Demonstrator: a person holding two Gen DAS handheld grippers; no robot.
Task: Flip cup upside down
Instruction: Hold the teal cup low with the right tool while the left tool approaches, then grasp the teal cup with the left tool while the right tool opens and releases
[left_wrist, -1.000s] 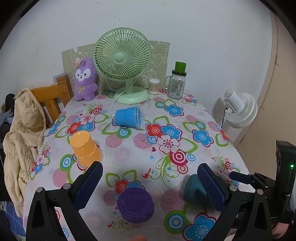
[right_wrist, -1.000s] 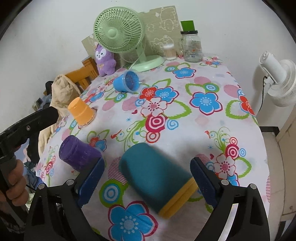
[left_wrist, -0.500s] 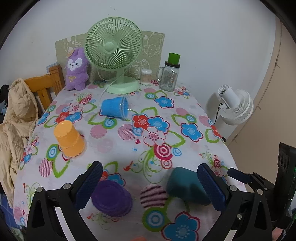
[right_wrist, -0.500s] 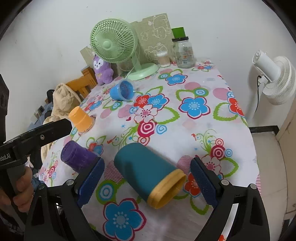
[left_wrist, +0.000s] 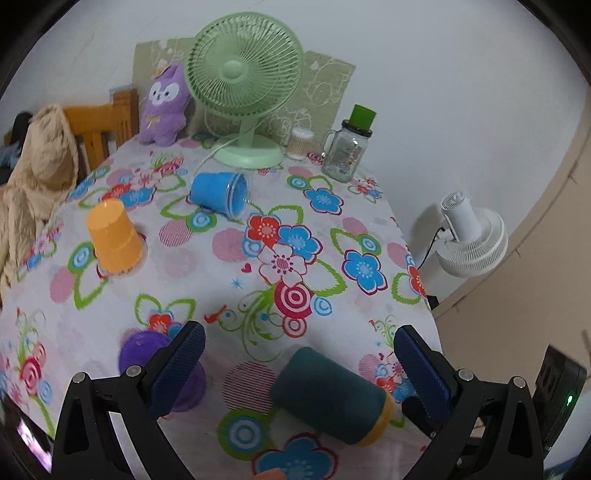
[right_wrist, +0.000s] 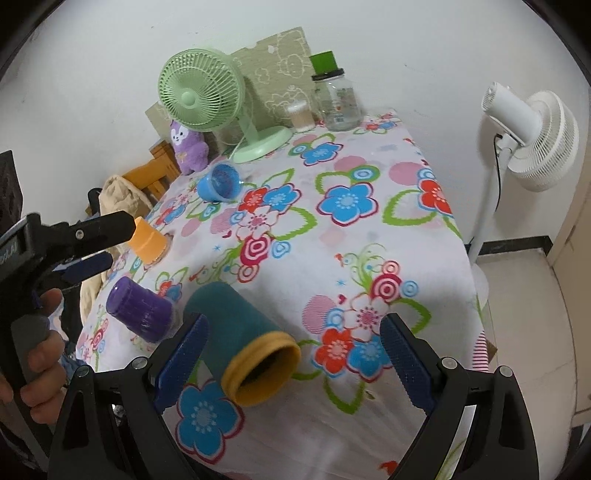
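A teal cup with a yellow rim (left_wrist: 328, 395) (right_wrist: 240, 339) lies on its side near the table's front edge, mouth toward the right gripper. A blue cup (left_wrist: 220, 193) (right_wrist: 219, 182) lies on its side near the fan. An orange cup (left_wrist: 112, 238) (right_wrist: 147, 240) and a purple cup (left_wrist: 144, 347) (right_wrist: 142, 308) stand upside down. My left gripper (left_wrist: 299, 363) is open and empty above the teal cup. My right gripper (right_wrist: 293, 360) is open, with the teal cup's rim between its fingers, not touching.
The flowered tablecloth (left_wrist: 280, 258) covers the table. At the back stand a green fan (left_wrist: 245, 85), a purple plush (left_wrist: 164, 105), a glass jar (left_wrist: 347, 151) and a small container (left_wrist: 299, 144). A white floor fan (right_wrist: 532, 136) stands right. A chair with a coat (left_wrist: 40, 166) is left.
Both grippers have drawn back and risen from the table. The teal cup lies still on its side. The left gripper's view has tilted and shifted right.
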